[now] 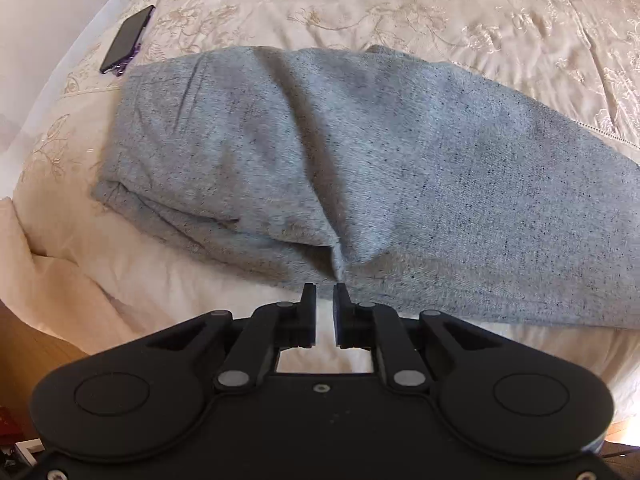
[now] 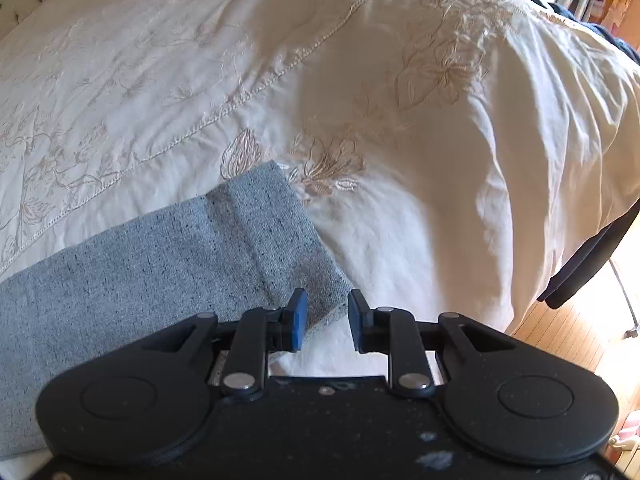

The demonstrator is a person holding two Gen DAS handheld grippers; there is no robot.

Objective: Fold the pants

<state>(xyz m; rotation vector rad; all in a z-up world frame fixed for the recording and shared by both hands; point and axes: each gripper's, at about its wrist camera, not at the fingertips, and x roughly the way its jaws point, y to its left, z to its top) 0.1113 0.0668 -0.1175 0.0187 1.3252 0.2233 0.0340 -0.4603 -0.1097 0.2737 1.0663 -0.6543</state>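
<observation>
Grey speckled pants (image 1: 360,168) lie across the cream embroidered bedspread (image 1: 440,8), folded leg on leg, with a diagonal crease running to the near edge. My left gripper (image 1: 324,292) sits just short of that near edge, its jaws a narrow gap apart and empty. In the right wrist view the hemmed leg end (image 2: 276,240) of the pants lies at lower left. My right gripper (image 2: 327,304) is open at the hem's near corner, the left finger over the cloth and the right finger over bare bedspread (image 2: 440,200).
A dark phone (image 1: 127,38) lies on the bed at the far left, beyond the pants' waist end. The bed edge drops to a wooden floor (image 2: 568,340) at right, where a dark garment (image 2: 592,256) hangs.
</observation>
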